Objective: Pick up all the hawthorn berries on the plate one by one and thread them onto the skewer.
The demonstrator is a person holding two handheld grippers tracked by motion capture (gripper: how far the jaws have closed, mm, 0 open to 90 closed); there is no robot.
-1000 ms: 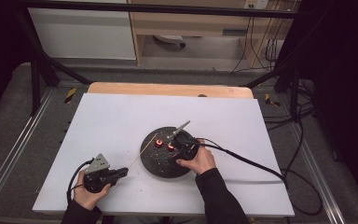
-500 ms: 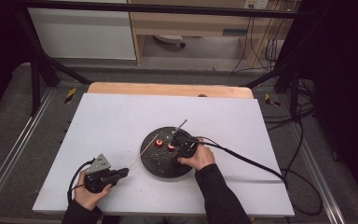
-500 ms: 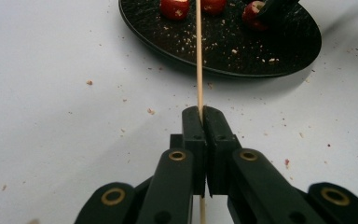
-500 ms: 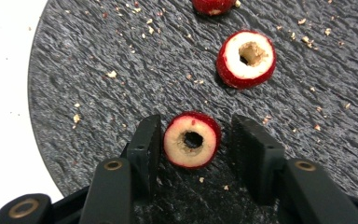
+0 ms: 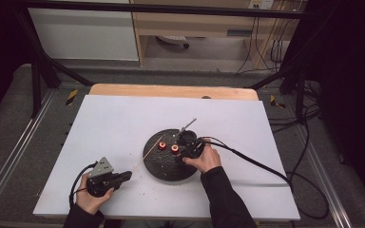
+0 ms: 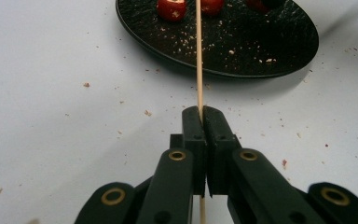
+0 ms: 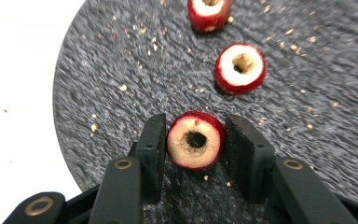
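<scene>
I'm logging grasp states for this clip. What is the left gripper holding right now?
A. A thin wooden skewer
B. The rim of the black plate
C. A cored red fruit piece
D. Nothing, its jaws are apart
A: in the left gripper view the left gripper has its jaws closed together on the thin wooden skewer, which runs forward over the black plate.

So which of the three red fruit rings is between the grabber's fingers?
The ring nearest the camera in the right gripper view sits between the right gripper's jaws. The other two rings lie farther off on the black plate, untouched.
</scene>
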